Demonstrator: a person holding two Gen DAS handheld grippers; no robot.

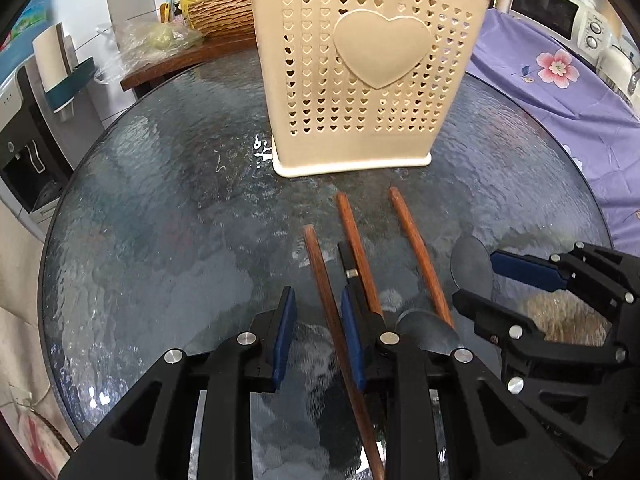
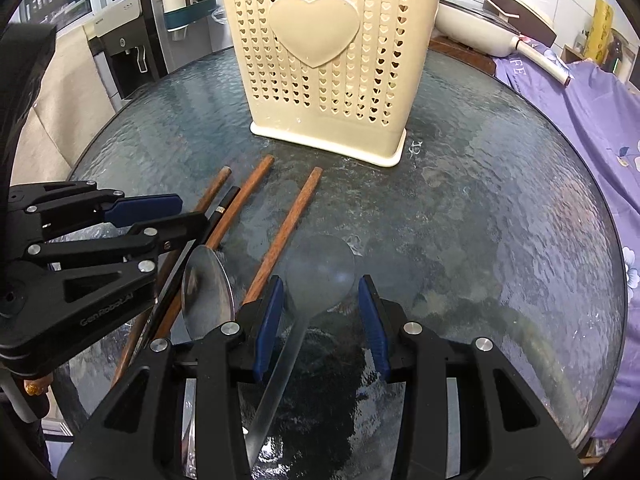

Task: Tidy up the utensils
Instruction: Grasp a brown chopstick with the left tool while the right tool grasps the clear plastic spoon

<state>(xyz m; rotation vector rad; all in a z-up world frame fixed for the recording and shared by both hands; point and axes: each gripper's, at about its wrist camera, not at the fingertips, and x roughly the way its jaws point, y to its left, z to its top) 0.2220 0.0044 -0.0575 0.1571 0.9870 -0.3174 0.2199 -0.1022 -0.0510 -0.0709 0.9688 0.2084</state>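
A beige perforated utensil holder (image 1: 360, 76) with a heart stands upright on the round glass table (image 1: 160, 220); it also shows in the right wrist view (image 2: 328, 60). Three brown wooden chopsticks and one black chopstick (image 1: 347, 262) lie in front of it. My left gripper (image 1: 318, 320) is open, its jaws on either side of the leftmost chopstick (image 1: 320, 280). My right gripper (image 2: 320, 312) is open around a metal spoon (image 2: 320, 272), its handle between the pads. A second spoon (image 2: 206, 292) lies to its left.
A purple flowered cloth (image 1: 560, 92) covers the area right of the table. A wooden board with a bag and a woven mat (image 1: 224, 16) lies behind. A water dispenser (image 2: 124, 52) stands at the left, a white pan (image 2: 480, 20) behind the holder.
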